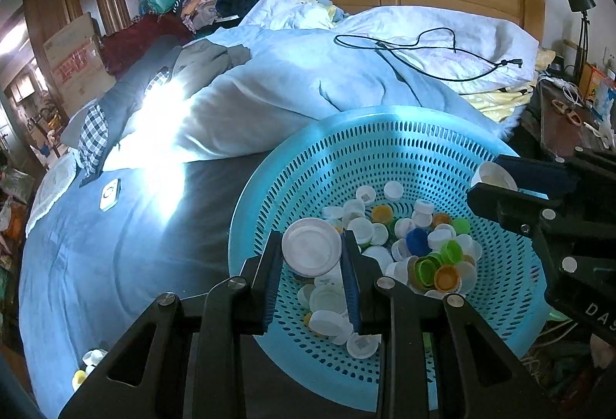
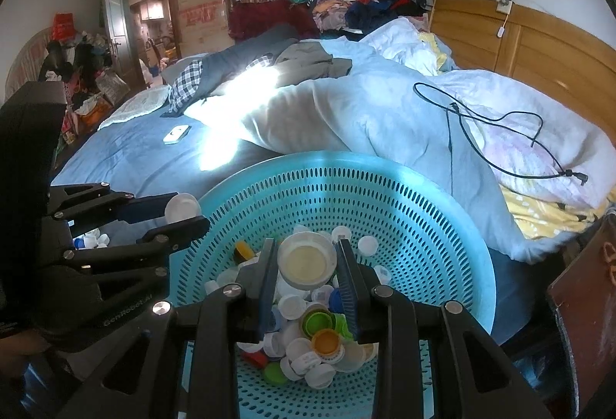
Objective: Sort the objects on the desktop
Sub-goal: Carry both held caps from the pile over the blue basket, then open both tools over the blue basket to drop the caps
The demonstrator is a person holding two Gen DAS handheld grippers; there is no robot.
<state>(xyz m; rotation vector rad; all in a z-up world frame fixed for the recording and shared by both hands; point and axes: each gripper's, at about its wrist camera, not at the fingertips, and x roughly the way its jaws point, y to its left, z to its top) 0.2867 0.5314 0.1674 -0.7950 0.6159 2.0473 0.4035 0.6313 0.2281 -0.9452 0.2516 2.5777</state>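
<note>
Left tongs (image 1: pixel 312 249) clamp a white lid (image 1: pixel 311 246) edgewise, face towards camera; right tongs (image 2: pixel 307 259) likewise grip a cream lid (image 2: pixel 307 261) above the basket (image 2: pixel 442 211).

Left wrist view: close above the blue basket (image 1: pixel 385 149), angled down toward the bed (image 1: pixel 269 84).
Right wrist view: same, from the right side.
Shared: basket, bed, headboard (image 2: pixel 539 45).

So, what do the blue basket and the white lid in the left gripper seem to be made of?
Blue basket: likely moulded plastic, smooth, slightly glossy, with regular slots. White lid in the left gripper: apparently plastic, matte white, with moulded concentric rings.
</note>
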